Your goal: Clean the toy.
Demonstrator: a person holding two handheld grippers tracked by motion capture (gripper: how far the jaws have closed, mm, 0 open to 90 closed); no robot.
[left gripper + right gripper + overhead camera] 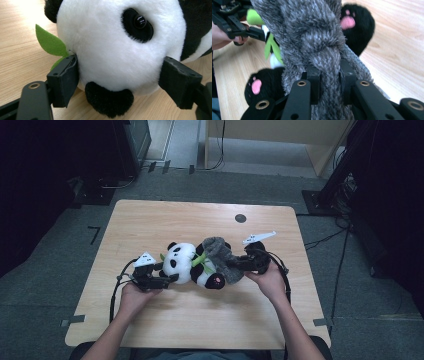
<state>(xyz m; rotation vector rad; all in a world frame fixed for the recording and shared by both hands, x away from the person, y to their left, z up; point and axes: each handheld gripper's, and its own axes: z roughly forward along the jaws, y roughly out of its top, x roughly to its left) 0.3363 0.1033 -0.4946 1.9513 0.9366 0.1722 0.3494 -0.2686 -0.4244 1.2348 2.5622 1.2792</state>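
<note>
Nearest your hands: both claws sit at the front half of the wooden surface [150, 220], with the toy between them.
Left claw [167, 279]: its jaws straddle the panda's head [117, 47]. One pad touches the cheek by the green leaf [50, 42], the other stands just off the far cheek, so it is released rather than squeezing. Close it gently on the head before you pull anything, so the toy cannot slide.
Right claw [329, 85]: clenched on a bunched fold of the grey knitted cloth [312, 30], which drapes over the panda's body.
Panda [192, 262]: lying on its side at the middle of the surface, head toward your left hand, black paws with pink pads [348, 22] toward your right.
Step in hand, as I judge it: working the grey cloth onto or around the panda's body.
How to do it well: keep the head pinned, draw the cloth slowly along the body, and watch that it does not snag on the paws or leaf.
Farther off: a dark round mark [240, 218] near the surface's back edge, well apart from the work.
</note>
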